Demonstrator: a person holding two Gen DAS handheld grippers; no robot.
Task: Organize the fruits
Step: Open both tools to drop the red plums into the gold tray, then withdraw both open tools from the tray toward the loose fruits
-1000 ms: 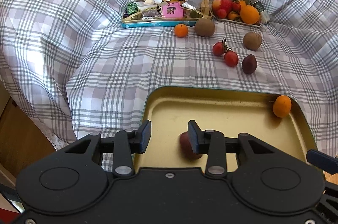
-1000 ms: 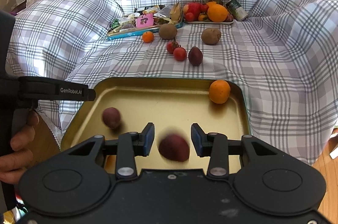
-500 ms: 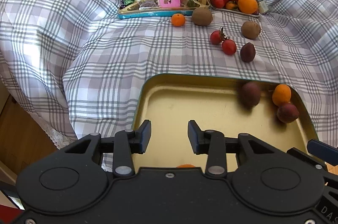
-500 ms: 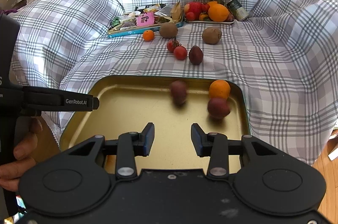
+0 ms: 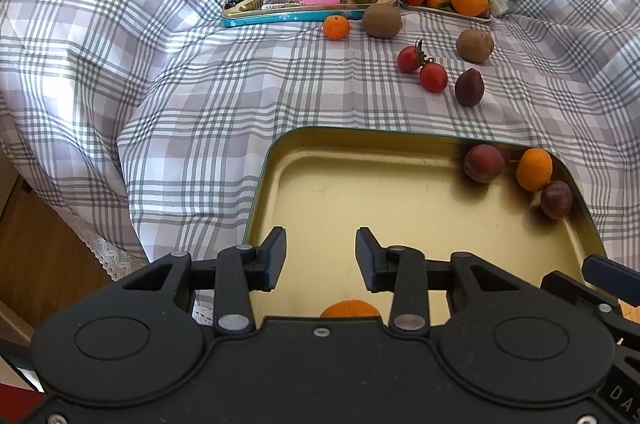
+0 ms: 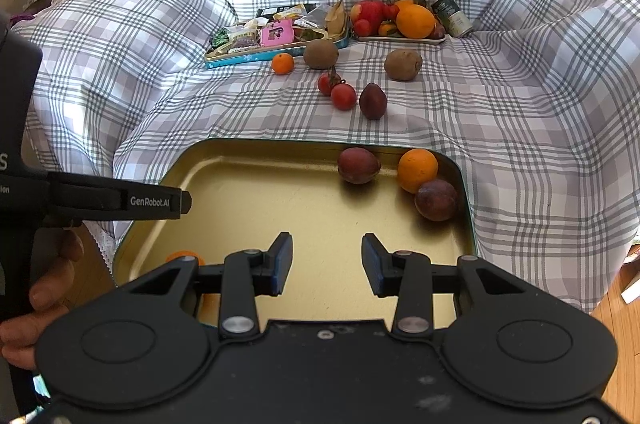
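"GenRobot.AI" is printed in white on the black arm of the left tongs (image 6: 120, 200), seen at the left edge of the right wrist view. The letters "DAS" are read in part on the black body of the other tongs at the lower right corner of the left wrist view; the rest is cut off. Print on the wrappers in the blue tin (image 5: 288, 17) and on the can (image 6: 452, 15) is too small to be read.
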